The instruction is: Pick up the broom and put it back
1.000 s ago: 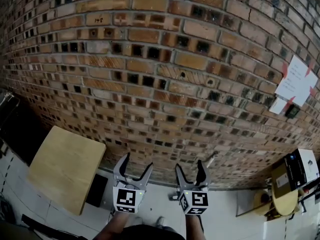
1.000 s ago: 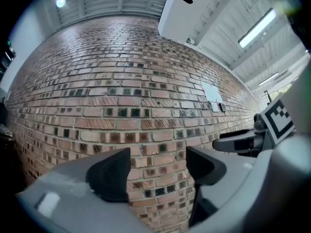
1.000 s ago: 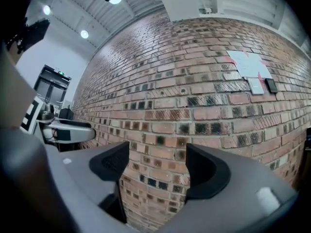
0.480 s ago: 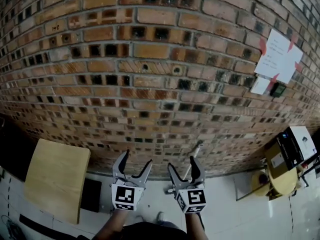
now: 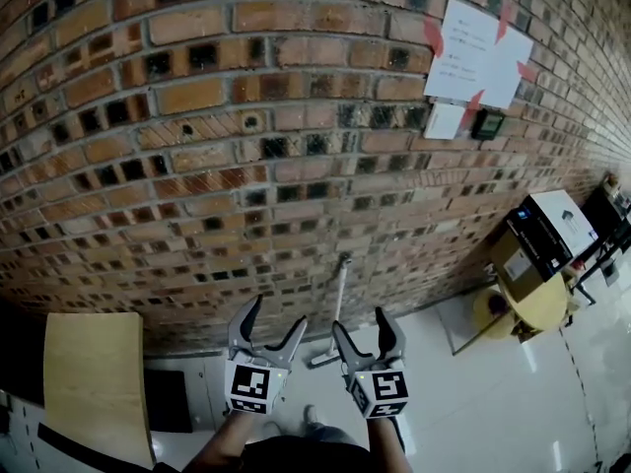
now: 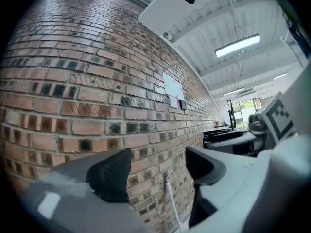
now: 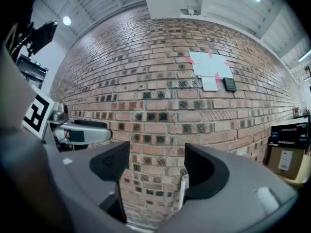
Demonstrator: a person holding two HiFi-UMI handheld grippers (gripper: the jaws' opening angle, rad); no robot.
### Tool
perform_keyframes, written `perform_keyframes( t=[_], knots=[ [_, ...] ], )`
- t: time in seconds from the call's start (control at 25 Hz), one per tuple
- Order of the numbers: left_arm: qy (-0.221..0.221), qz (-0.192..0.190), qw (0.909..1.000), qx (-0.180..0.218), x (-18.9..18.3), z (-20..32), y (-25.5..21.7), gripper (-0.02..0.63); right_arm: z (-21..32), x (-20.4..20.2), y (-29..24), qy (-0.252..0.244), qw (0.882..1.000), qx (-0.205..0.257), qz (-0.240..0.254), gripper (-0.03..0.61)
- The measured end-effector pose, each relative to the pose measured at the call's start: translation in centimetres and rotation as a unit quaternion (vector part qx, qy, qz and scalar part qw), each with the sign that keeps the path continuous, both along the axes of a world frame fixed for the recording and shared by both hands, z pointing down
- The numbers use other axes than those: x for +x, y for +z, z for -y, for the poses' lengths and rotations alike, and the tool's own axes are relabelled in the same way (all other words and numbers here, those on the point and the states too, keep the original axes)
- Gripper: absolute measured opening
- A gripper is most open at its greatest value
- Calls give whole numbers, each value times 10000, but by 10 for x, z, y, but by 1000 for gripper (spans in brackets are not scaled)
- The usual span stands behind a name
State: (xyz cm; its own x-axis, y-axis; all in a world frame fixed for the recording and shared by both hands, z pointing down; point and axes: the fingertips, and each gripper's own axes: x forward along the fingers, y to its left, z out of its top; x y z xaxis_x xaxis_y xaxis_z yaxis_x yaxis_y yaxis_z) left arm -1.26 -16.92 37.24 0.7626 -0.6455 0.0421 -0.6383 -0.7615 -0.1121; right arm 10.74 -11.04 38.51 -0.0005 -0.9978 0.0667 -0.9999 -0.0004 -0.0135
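Pale glossy floor (image 5: pixel 473 412) under a broom (image 5: pixel 338 299) (handle against the brick wall (image 5: pixel 246 166)) and a wooden table (image 5: pixel 94 382).

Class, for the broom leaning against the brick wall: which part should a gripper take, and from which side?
Probably the slim handle of the broom, above its floor-level head, approached level from the room side: it leans near upright on the wall, leaving both flanks free.

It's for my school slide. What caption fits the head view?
Left gripper, empty jaws just narrowed, and right gripper, both open, face a broom standing against the brick wall.
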Motion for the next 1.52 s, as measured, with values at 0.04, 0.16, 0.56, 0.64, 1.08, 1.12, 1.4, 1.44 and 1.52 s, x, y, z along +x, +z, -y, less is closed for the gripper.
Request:
perform_keyframes(
  t=[0.04,0.16,0.56,0.64,1.08,1.12,1.4,1.44,1.52],
  knots=[
    [94,12,10000,-18,7,-2,2,353,-5,7,2,109,9999,-8,13,360],
    [320,62,9994,-81,26,-9,7,353,-19,23,10,359,9993,-96,53,360],
    [931,395,9939,-449,74,-33,49,344,-57,55,59,759,9950,-516,384,360],
    [1036,523,9913,-619,78,-38,65,344,-62,56,76,813,9934,-637,494,360],
    [1530,887,9786,-1055,119,-46,136,343,-94,89,149,1038,9871,-986,723,359],
    [1575,911,9774,-1074,124,-46,141,344,-105,96,155,1103,9858,-1062,688,359],
    [1858,962,9709,-1163,150,-44,167,328,-205,130,188,1764,9670,-1737,598,359],
    [1885,990,9700,-1170,152,-41,172,324,-218,130,192,1803,9649,-1827,557,359],
    [1905,1060,9685,-1203,155,-34,184,324,-244,127,200,1860,9601,-2028,504,359]
  ],
)
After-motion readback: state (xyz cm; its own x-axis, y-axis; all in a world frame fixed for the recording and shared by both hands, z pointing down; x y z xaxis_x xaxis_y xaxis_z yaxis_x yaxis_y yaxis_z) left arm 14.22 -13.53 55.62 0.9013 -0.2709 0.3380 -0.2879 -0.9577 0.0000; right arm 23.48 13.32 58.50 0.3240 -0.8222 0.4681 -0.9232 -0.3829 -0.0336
